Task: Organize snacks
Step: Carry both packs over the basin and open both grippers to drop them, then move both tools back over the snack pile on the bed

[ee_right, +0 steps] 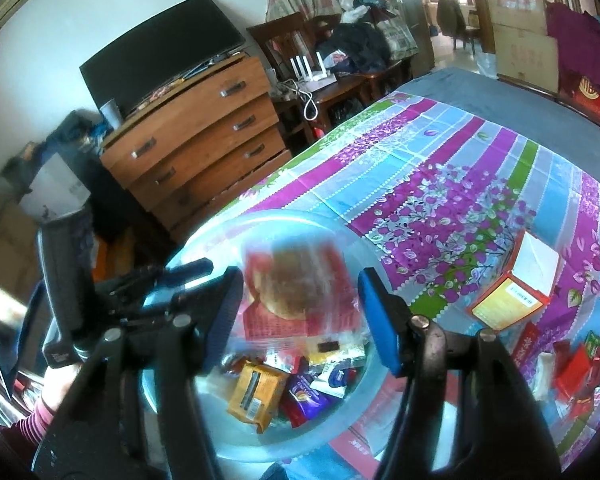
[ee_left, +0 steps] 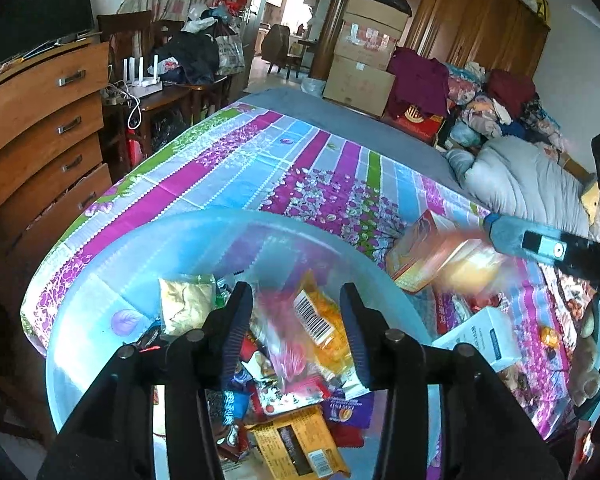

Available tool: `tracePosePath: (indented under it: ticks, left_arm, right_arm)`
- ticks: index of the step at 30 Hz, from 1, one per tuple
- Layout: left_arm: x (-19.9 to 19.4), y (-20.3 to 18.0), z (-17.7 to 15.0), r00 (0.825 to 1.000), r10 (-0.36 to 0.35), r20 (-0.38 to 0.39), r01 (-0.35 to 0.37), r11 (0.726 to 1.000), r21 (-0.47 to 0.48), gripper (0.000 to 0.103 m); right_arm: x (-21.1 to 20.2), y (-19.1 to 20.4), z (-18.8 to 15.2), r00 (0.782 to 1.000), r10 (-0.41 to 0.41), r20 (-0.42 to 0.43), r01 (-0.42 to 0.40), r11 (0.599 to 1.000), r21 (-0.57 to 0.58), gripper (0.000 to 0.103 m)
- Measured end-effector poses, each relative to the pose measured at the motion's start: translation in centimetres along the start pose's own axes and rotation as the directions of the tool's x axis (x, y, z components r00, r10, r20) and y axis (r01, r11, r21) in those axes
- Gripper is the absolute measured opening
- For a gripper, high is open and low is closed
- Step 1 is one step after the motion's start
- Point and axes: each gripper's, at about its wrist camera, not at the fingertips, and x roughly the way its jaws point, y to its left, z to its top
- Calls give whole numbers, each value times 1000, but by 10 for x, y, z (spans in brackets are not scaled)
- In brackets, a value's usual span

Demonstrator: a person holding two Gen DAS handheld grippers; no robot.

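Both grippers hang over a translucent blue plastic basin that sits on a bed covered by a striped floral sheet in purple, blue and green. The left gripper stands with its jaws parted; a blurred pink packet and an orange packet with a barcode lie between the fingers, but motion blur hides whether the pads press on either. The right gripper is likewise parted around a blurred red-and-clear pastry packet; contact with its pads cannot be told.

Inside the basin lie further snacks: a yellow biscuit pack, a purple wrapper and a pale yellow packet.

Outside the basin, on the sheet at the right, rest an orange-and-white carton, red sachets and a white box.

A wooden chest of drawers with a dark television on top stands beside the bed. Stacked cardboard boxes and heaped clothing crowd the far side.
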Motion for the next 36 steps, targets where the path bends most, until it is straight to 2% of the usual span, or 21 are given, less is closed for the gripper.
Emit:
tracePosePath:
  ticks: [5, 10, 16, 20, 22, 24, 28, 31, 36]
  left_arm:
    - [-5, 2, -2, 1000, 2, 6, -2, 1000, -2, 46]
    - [-16, -4, -9, 999, -28, 25, 28, 1000, 2, 48]
    - [-35, -18, -23, 995, -73, 61, 74, 997, -8, 54]
    - [-51, -36, -39, 989, -106, 99, 107, 994, -8, 56]
    - [-56, -48, -50, 985, -129, 112, 129, 992, 8, 70]
    - [-58, -66, -65, 978, -171, 115, 170, 985, 24, 72]
    - [-44, -109, -96, 969, -244, 28, 242, 968, 68, 72]
    - [-28, -151, -126, 953, -296, -72, 303, 944, 129, 72]
    - [-8, -209, -169, 916, -343, -206, 383, 901, 204, 72]
  right_arm:
    - [-2, 1, -2, 1000, 0, 13, 0, 1000, 5, 62]
    - [-15, 6, -8, 999, 7, 50, -7, 1000, -3, 69]
    - [-46, 10, -45, 994, 24, 103, -22, 1000, -15, 76]
    - [-72, 6, -102, 989, 11, 145, -14, 1000, 17, 79]
    - [-79, 2, -141, 991, -13, 133, 10, 1000, 25, 80]
    - [-79, -5, -176, 995, -40, 95, 35, 998, 56, 80]
    - [-77, -47, -266, 995, -96, -33, 101, 975, 197, 80]
    - [-91, -86, -320, 978, -178, -106, 201, 937, 287, 80]
    - [-143, -147, -371, 949, -288, -125, 313, 849, 424, 81]
